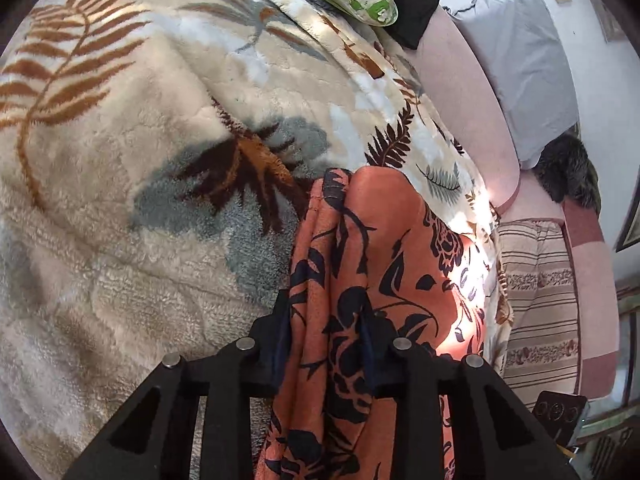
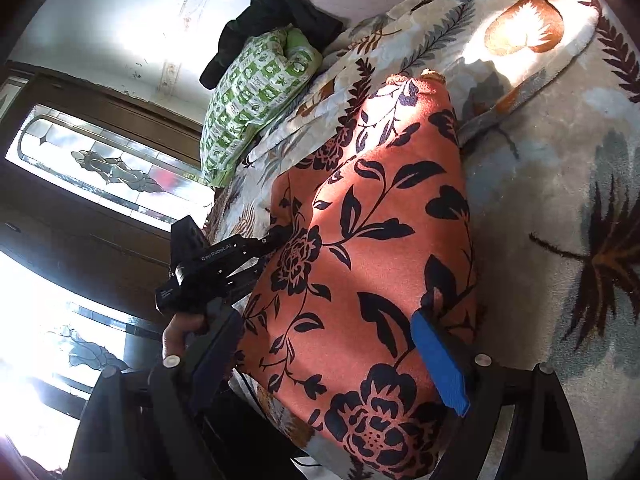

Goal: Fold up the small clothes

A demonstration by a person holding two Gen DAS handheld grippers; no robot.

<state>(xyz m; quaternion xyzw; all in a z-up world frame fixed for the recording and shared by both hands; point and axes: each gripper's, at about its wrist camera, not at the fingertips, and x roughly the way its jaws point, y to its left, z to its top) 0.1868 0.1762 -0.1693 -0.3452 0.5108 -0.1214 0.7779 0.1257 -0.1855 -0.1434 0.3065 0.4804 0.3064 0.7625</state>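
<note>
An orange garment with a black flower print (image 2: pixel 372 216) lies folded on a fleece blanket. In the left wrist view, a bunched edge of this orange garment (image 1: pixel 376 248) runs up between my left gripper's fingers. My left gripper (image 1: pixel 326 312) is shut on that fold. The right wrist view shows the left gripper (image 2: pixel 280 236) at the garment's left edge, with a hand on its handle. My right gripper (image 2: pixel 324 320) stands wide open over the near part of the garment. Its blue pad (image 2: pixel 440 360) rests on the right side of the cloth, and the other finger sits just past the left edge.
The cream blanket with a leaf pattern (image 1: pixel 140 200) covers a bed. A green and white pillow (image 2: pixel 248 92) and a black garment (image 2: pixel 272 16) lie at the blanket's far end. Pink bedding (image 1: pixel 472 112) and a striped cushion (image 1: pixel 540 288) border the blanket. A wooden door with glass panes (image 2: pixel 100 168) stands beside the bed.
</note>
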